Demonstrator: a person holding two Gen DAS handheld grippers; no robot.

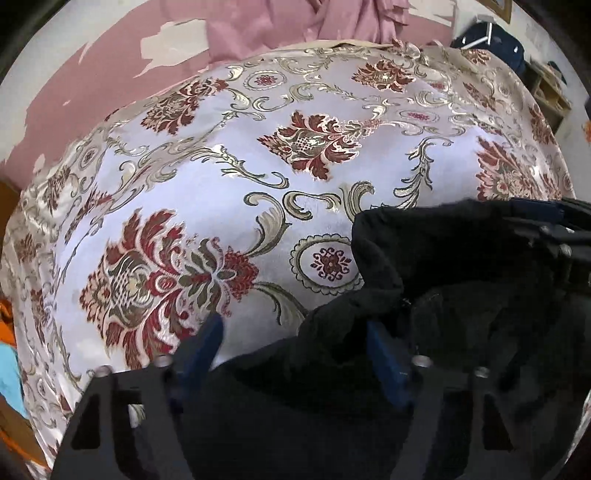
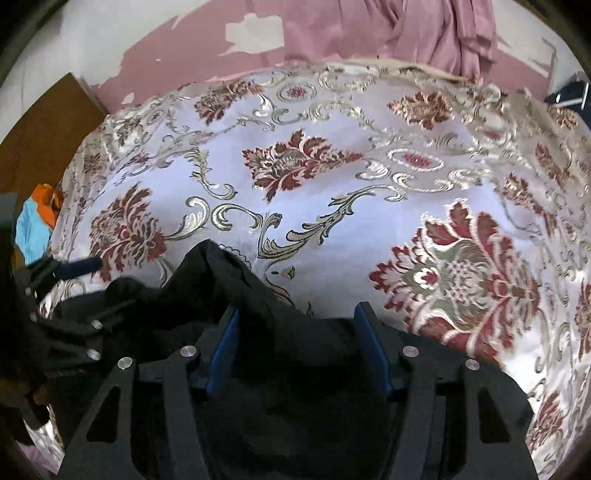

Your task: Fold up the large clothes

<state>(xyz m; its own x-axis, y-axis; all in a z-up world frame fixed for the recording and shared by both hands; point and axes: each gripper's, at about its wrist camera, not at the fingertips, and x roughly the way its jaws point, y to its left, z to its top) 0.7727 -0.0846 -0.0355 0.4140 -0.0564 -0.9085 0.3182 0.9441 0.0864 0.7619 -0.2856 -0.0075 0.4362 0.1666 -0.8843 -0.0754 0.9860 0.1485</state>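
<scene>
A black garment lies bunched on a bed covered by a shiny white bedspread with red and gold flowers. My left gripper points down at the garment's left edge. Its jaws stand wide: the right finger is against the black cloth, the left finger is over bare bedspread. In the right wrist view the garment rises in a fold, and my right gripper straddles its lower edge with cloth lying loose between the open fingers. Each gripper shows in the other's view: the right gripper, the left gripper.
The bedspread stretches far beyond the garment. A pink wall with peeling paint and a pink curtain stand behind the bed. Orange and blue cloth lies off the left edge. A wooden shelf stands at the far right.
</scene>
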